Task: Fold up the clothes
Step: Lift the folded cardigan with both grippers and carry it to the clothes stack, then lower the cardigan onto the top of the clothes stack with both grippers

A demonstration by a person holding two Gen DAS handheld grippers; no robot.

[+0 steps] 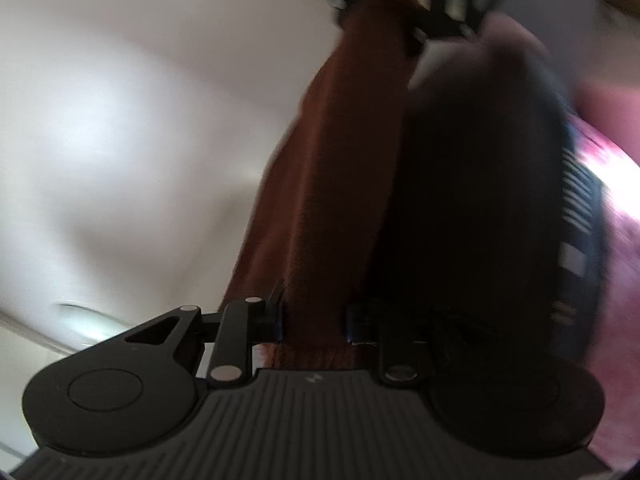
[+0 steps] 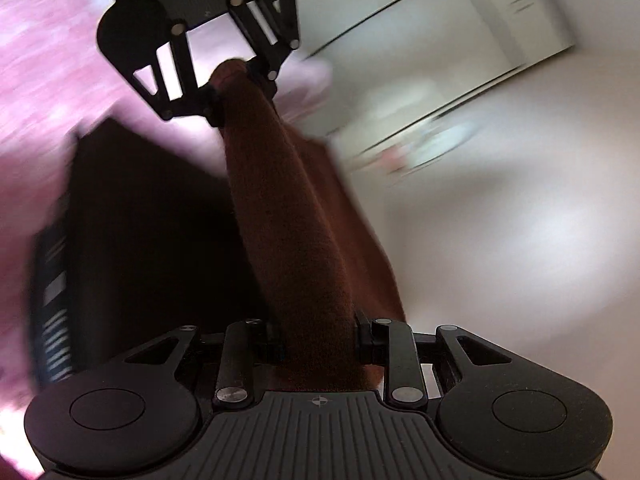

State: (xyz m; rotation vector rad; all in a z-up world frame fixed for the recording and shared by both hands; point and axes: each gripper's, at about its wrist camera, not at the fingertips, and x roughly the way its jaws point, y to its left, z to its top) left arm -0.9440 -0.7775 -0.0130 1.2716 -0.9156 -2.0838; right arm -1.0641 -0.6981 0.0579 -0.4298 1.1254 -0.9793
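Both the left gripper (image 1: pixel 314 322) and right gripper (image 2: pixel 320 340) pinched the rust-brown garment (image 2: pixel 288 216), stretched toward twelve o'clock between them.

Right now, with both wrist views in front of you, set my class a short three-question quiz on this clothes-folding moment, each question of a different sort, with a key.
1. True or false: the brown garment runs stretched between the two grippers.
2. Multiple choice: the right gripper is A) open above the cloth, B) shut on the brown garment, C) out of view.
3. Fill in: the soft surface behind the left gripper in the right wrist view is ____ in colour.

Key: 1 true. 2 B. 3 pink.
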